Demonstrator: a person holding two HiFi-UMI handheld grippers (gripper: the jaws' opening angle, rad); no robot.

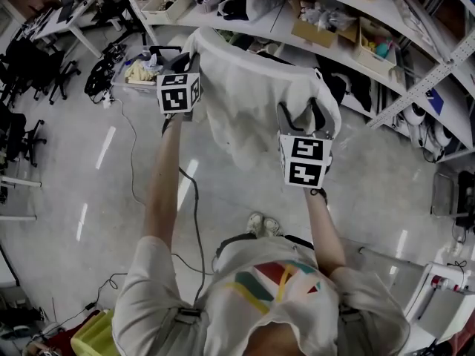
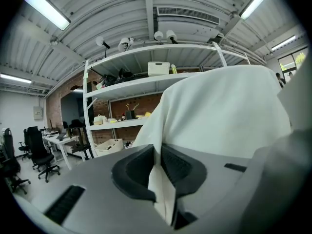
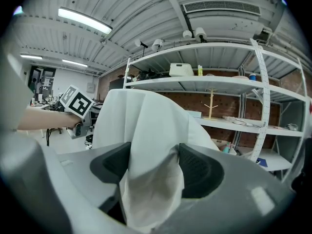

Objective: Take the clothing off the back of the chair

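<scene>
A white garment (image 1: pixel 245 87) hangs draped over a chair back, which it almost wholly hides. My left gripper (image 1: pixel 177 65) is at the garment's left edge. In the left gripper view the dark pads (image 2: pixel 181 165) are pinched onto a thin fold of the white cloth (image 2: pixel 229 116), so the left gripper (image 2: pixel 159 172) is shut on it. My right gripper (image 1: pixel 303 117) holds the garment's right side. In the right gripper view a thick bunch of the cloth (image 3: pixel 146 145) fills the gap of the right gripper (image 3: pixel 155 172) and presses against both pads (image 3: pixel 200 172).
Long metal shelves (image 1: pixel 312 21) with boxes and bags run behind the chair. A black cable (image 1: pixel 197 199) trails over the floor by the person's shoes (image 1: pixel 263 225). Black office chairs (image 1: pixel 30 65) and desks stand far left. A step stool frame (image 1: pixel 438 280) is at the lower right.
</scene>
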